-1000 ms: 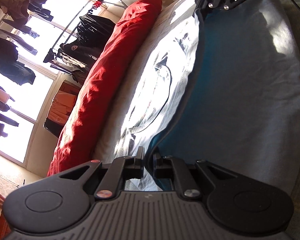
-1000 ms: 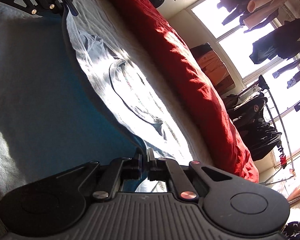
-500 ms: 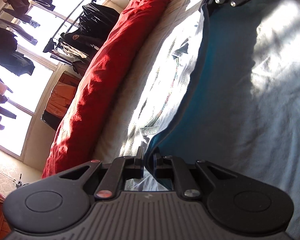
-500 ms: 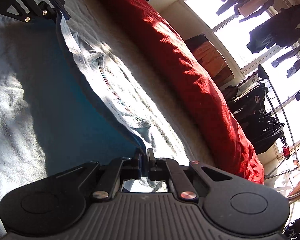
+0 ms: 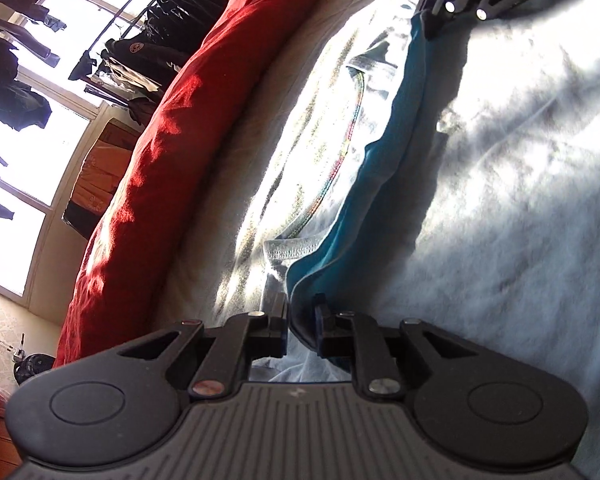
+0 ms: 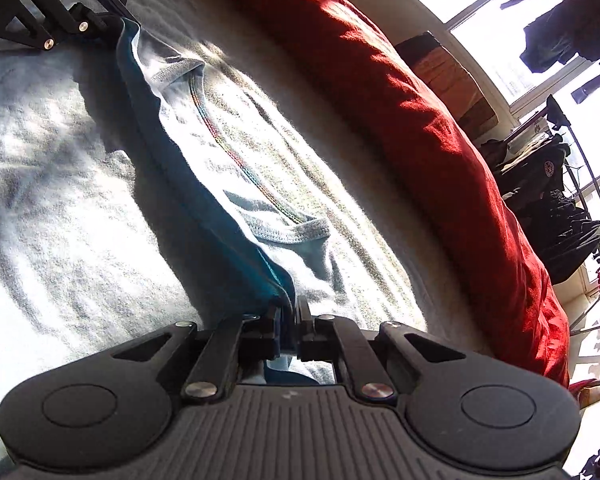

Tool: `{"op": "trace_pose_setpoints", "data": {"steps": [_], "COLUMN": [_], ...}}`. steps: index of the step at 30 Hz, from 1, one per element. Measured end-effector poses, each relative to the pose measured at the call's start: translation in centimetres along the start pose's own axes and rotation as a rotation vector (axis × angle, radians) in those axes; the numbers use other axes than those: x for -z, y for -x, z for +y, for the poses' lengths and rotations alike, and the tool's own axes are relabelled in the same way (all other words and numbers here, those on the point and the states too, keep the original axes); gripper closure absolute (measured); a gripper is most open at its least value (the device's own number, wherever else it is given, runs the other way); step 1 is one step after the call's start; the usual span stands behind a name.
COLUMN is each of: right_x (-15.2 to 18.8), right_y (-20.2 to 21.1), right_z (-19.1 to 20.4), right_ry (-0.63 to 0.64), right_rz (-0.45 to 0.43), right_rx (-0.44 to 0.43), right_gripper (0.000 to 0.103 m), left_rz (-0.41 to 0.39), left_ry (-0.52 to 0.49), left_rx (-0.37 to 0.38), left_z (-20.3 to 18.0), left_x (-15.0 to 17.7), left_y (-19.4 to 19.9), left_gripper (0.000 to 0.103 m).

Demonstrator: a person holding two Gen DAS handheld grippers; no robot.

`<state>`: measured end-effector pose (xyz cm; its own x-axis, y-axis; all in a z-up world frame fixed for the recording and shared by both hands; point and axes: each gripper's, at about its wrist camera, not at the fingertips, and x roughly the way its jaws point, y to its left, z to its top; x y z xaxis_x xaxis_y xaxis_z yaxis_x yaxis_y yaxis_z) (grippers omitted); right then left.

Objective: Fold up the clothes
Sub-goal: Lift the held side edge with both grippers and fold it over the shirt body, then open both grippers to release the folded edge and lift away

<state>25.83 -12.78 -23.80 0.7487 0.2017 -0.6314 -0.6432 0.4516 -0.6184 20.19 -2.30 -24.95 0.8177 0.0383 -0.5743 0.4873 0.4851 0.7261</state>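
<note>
A pale blue T-shirt (image 5: 500, 200) (image 6: 60, 160) lies on the bed, its lower part folded over toward the collar (image 5: 292, 252) (image 6: 300, 232). The fold's teal shaded edge runs from one gripper to the other. My left gripper (image 5: 302, 312) (image 6: 114, 20) is low at one end of that edge. Its jaws are opening, and the cloth hangs loosely in the gap between them. At the other end is my right gripper (image 6: 290, 310) (image 5: 436, 20). Its jaws are also opening, but only narrowly, and the cloth still fills the gap.
A long red duvet roll (image 5: 160, 140) (image 6: 420, 120) lies along the far side of the bed, past a strip of white sheet (image 5: 240, 160). Beyond it stand a rack of dark clothes (image 5: 160, 20) (image 6: 548, 184) and bright windows.
Both grippers carried the folded edge toward the collar and sank to the bed, covering the printed chest. Both jaw gaps have widened, the left more.
</note>
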Motion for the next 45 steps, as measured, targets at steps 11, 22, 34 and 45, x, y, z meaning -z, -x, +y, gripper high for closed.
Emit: {"op": "trace_pose_setpoints", "data": {"steps": [11, 22, 34, 45], "right_x": [0.5, 0.0, 2.3, 8.8], "right_y": [0.5, 1.0, 5.4, 2.8], "right_z": [-4.1, -6.7, -10.5, -10.9], "right_ry": [-0.170, -0.195, -0.353, -0.740], "right_rz": [-0.016, -0.046, -0.116, -0.081], "right_rx": [-0.066, -0.173, -0.242, -0.485], "right_gripper": [0.052, 0.047, 0.044, 0.087], "left_rz": [-0.018, -0.042, -0.085, -0.089], "left_ry": [0.156, 0.428, 0.436, 0.409], "left_rx": [0.021, 0.096, 0.160, 0.271], "left_z": [3.0, 7.6, 6.5, 2.6], "left_x": [-0.1, 0.4, 1.8, 1.8], "left_y": [0.7, 1.3, 6.4, 9.3], "left_gripper": [0.064, 0.064, 0.064, 0.062]}}
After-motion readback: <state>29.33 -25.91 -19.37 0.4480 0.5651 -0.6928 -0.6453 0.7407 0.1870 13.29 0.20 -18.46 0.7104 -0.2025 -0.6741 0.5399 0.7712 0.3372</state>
